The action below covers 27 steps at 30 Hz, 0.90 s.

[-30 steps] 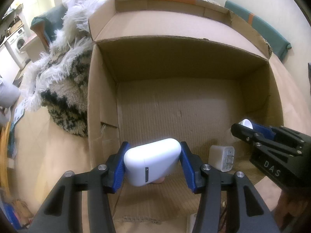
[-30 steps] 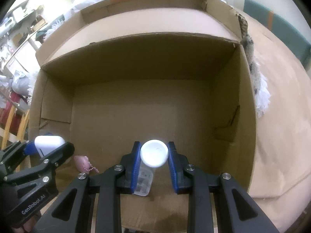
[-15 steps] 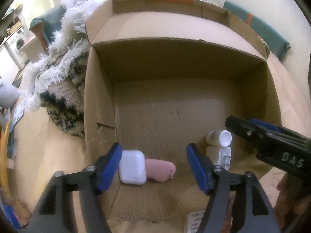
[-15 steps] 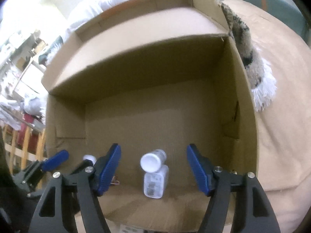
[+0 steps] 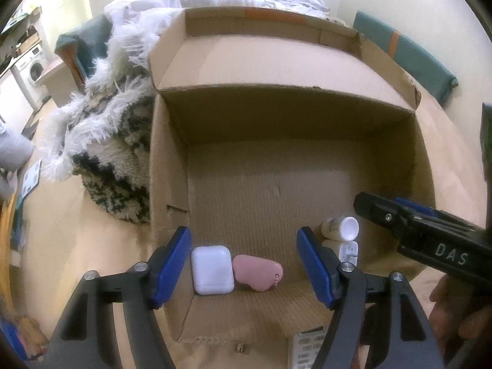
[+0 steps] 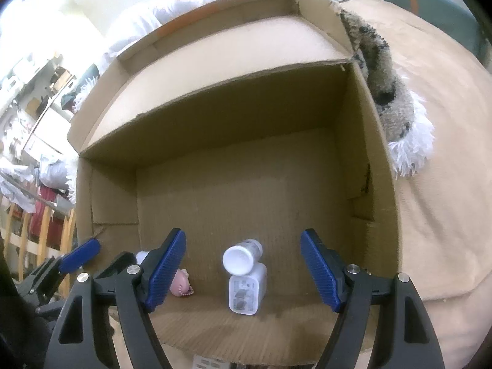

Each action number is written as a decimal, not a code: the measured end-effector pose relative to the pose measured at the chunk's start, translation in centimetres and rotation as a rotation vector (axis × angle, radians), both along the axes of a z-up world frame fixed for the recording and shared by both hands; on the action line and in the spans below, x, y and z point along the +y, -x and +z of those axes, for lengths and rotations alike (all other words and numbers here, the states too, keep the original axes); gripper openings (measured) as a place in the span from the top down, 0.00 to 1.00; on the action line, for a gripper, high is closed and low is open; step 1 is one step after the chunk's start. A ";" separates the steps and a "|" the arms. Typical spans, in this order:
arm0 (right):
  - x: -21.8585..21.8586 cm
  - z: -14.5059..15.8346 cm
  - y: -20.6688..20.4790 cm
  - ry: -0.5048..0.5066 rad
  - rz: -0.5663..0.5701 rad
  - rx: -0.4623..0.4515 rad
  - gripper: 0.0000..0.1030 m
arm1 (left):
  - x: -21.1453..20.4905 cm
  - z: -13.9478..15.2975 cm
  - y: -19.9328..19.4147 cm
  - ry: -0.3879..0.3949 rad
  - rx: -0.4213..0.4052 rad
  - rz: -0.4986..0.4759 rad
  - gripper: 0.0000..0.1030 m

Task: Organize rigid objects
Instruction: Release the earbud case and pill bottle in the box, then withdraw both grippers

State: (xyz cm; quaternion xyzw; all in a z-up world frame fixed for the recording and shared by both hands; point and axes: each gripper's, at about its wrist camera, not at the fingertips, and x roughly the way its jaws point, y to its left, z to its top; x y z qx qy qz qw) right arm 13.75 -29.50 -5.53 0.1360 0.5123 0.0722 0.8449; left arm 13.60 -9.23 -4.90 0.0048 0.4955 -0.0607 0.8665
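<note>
With both grippers, left (image 5: 244, 264) and right (image 6: 243, 266), just opened and empty above the box (image 5: 172, 166), the case (image 5: 212, 269) and bottle (image 6: 241, 256) lying near its front wall, we should lift straight out without nudging them.

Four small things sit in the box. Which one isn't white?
The heart-shaped case beside the white earbud case: it is pink, while the bottle and charger are white too.
</note>
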 end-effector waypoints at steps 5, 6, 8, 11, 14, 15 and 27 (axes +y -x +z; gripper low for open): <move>-0.6 0.5 0.9 -0.032 -0.023 -0.009 0.21 | 0.7 1.3 0.7 0.025 -0.026 0.001 0.33; -0.7 0.6 1.3 -0.041 -0.027 -0.011 0.21 | 0.8 1.6 0.8 0.027 -0.028 -0.006 0.33; -0.8 1.0 2.0 -0.045 -0.031 -0.016 0.21 | 1.1 2.0 1.3 0.029 -0.044 0.005 0.33; -1.0 1.6 3.1 -0.033 -0.026 -0.034 0.21 | 1.7 2.2 2.3 0.054 -0.039 0.028 0.33; -1.3 2.0 4.3 -0.028 -0.030 -0.050 0.21 | 2.2 2.0 3.2 0.061 -0.026 0.032 0.33; -1.5 2.0 4.8 -0.035 -0.037 -0.048 0.21 | 2.4 1.9 3.6 0.058 -0.025 0.034 0.33; -2.3 1.8 9.8 -0.088 -0.069 -0.018 0.21 | 5.6 2.2 7.3 0.084 -0.039 0.106 0.33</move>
